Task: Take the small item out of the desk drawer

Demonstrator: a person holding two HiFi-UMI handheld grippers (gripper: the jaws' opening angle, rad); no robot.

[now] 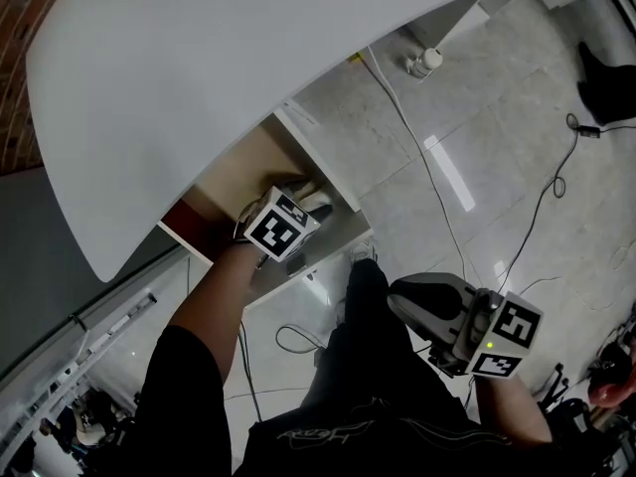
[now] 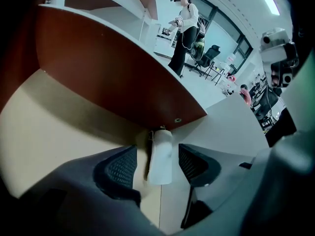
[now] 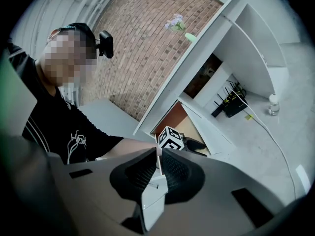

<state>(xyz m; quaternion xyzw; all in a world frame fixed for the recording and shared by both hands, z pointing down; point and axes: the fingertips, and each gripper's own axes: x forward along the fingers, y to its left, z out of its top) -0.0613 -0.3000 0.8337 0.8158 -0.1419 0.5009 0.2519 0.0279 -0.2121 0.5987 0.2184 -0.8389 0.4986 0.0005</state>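
The desk drawer (image 1: 231, 174) stands pulled open under the white desk top (image 1: 199, 58); it has a tan floor and a red-brown wall (image 2: 113, 68). My left gripper (image 1: 298, 199) reaches into it. In the left gripper view a small white cylinder (image 2: 161, 156) lies in the drawer's corner, between the open jaws of the left gripper (image 2: 157, 163); both pads stand a little apart from it. My right gripper (image 1: 402, 301) hangs over the floor away from the drawer, and its jaws (image 3: 160, 168) are shut on nothing.
A white cable (image 1: 427, 167) runs across the tiled floor beside a white bottle (image 1: 427, 61). Black cables (image 1: 547, 197) lie at the right. Another person (image 2: 184, 23) stands far off in the room. My legs are just below the drawer's front edge (image 1: 328, 251).
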